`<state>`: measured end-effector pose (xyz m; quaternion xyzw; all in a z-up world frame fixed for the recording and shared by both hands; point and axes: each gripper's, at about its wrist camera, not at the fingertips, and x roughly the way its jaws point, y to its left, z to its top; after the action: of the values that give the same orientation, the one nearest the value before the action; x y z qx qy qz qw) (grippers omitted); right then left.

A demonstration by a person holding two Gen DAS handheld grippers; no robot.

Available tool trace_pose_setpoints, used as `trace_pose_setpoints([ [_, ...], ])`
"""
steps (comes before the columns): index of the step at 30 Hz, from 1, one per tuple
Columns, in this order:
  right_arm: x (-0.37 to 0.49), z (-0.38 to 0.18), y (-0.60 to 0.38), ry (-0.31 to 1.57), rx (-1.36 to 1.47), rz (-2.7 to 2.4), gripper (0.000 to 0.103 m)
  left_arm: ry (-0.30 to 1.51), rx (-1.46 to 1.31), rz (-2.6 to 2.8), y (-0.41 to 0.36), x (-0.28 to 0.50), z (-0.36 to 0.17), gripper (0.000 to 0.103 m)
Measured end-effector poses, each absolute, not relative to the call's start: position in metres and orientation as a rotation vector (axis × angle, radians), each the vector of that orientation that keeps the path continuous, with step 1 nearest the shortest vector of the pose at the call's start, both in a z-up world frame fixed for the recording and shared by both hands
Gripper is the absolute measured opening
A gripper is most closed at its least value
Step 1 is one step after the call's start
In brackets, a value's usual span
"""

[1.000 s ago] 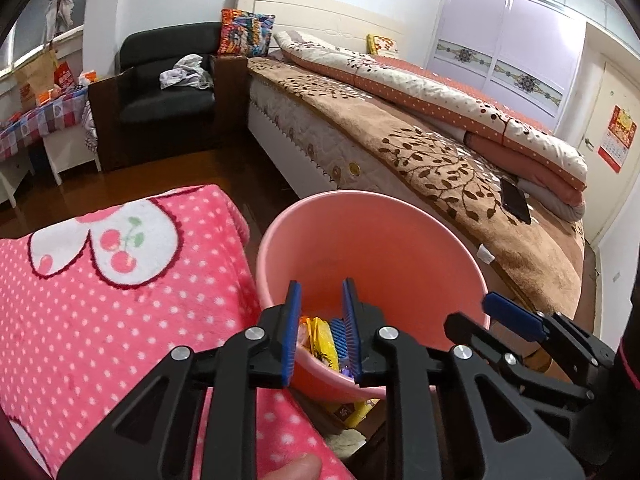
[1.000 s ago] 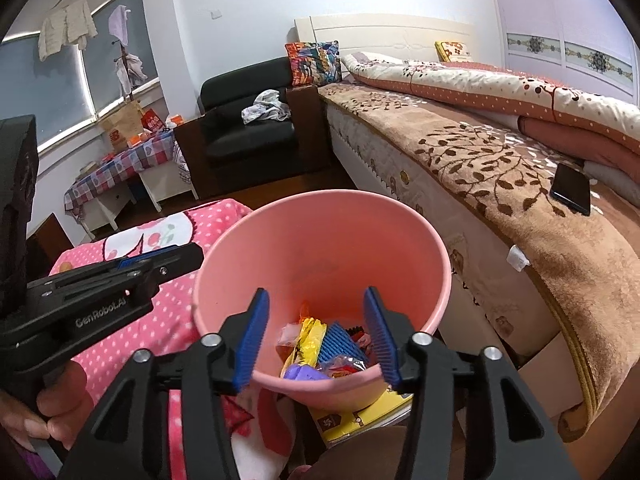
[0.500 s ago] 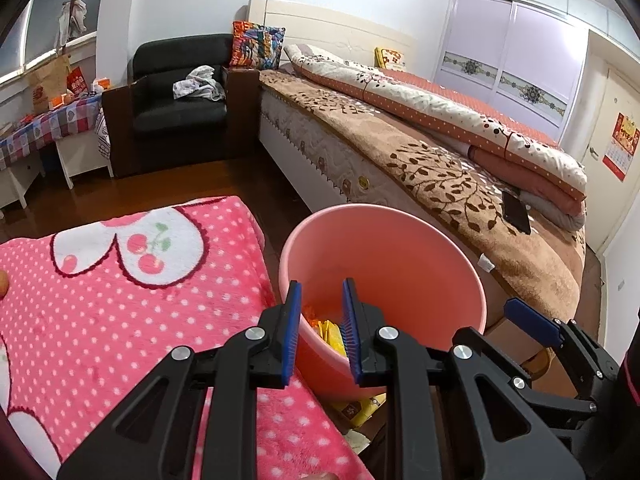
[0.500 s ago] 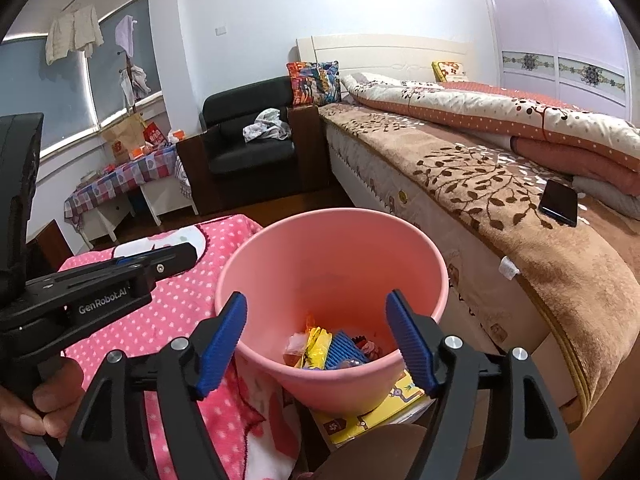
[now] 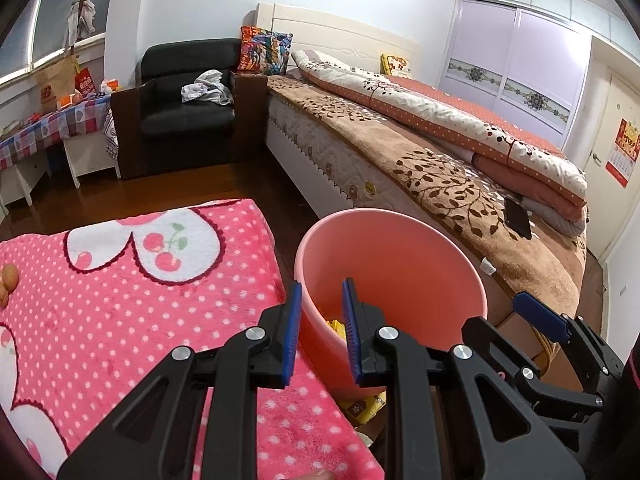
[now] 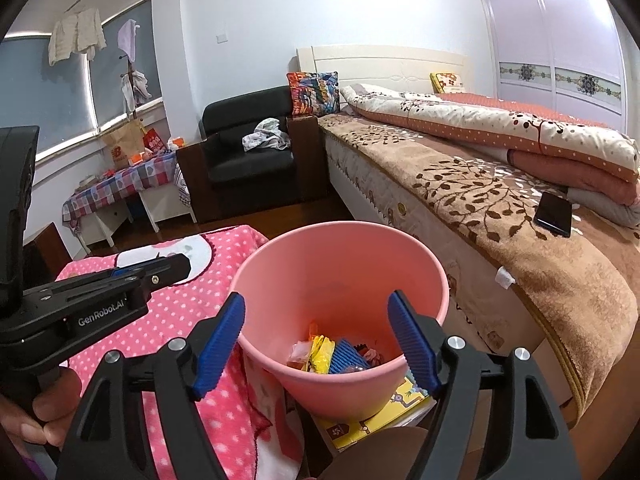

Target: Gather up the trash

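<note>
A pink bin (image 5: 394, 256) (image 6: 340, 268) stands between the pink dotted blanket and the bed. Several wrappers (image 6: 334, 354), yellow, blue and orange, lie at its bottom. My left gripper (image 5: 319, 334) hovers over the bin's near left rim, its jaws a narrow gap apart with nothing between them. My right gripper (image 6: 316, 338) is wide open and empty above the bin's near side. The right gripper's finger also shows in the left wrist view (image 5: 538, 316). The left gripper's body shows in the right wrist view (image 6: 100, 296).
A pink dotted blanket (image 5: 120, 300) covers the surface left of the bin. A bed (image 5: 420, 152) with a brown throw and a phone (image 6: 554, 214) lies to the right. A black armchair (image 5: 184, 104) and a small table (image 5: 44, 128) stand behind. A yellow box (image 6: 380, 416) lies under the bin.
Both grippers have pulled back and up from the bin. The right gripper's jaws have opened wider. The left gripper's gap is unchanged.
</note>
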<state>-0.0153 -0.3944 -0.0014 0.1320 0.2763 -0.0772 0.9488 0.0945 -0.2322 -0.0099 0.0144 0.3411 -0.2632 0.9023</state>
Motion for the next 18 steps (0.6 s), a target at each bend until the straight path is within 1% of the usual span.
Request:
trace_pose_setpoints([
  [18, -0.0124, 0.0006, -0.3906, 0.568, 0.260, -0.151, 0.073, 0.702, 0.025, -0.540, -0.2280, 0.0947, -0.0096, 0.021],
])
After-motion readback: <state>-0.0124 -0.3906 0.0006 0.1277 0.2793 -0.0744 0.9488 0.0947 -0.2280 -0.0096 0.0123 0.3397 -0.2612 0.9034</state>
